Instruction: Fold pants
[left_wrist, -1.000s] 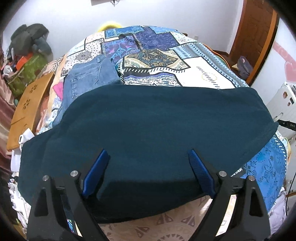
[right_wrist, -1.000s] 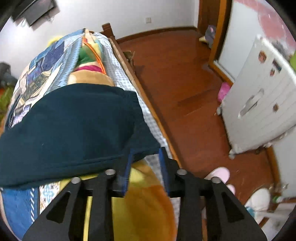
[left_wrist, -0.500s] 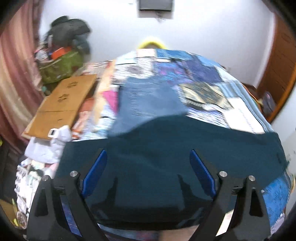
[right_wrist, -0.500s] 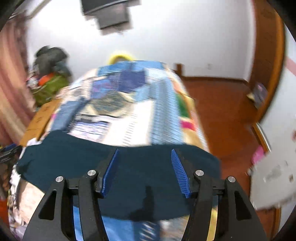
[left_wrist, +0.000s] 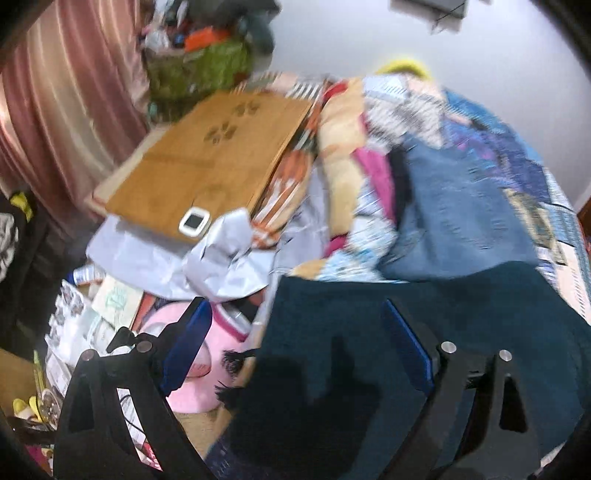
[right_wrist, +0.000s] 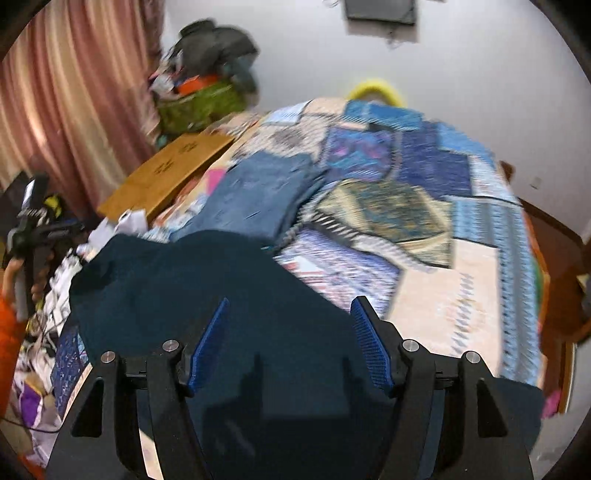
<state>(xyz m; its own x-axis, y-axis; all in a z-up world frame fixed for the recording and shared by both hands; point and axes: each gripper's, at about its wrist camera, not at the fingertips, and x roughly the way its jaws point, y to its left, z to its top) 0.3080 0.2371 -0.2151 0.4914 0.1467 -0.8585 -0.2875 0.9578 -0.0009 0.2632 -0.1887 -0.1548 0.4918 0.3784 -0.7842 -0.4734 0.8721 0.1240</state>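
Dark pants (right_wrist: 229, 295) lie across the bed (right_wrist: 461, 295). Left gripper (left_wrist: 295, 347) wide, empty; right gripper (right_wrist: 290, 343) has just been opening, nothing between its fingers. Risk: pants' end overhanging the bedside could slide off.

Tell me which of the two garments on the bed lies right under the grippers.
The dark teal pants, spread across the near edge of the bed. The folded blue jeans lie farther back on the patchwork bedspread, beyond both open grippers.
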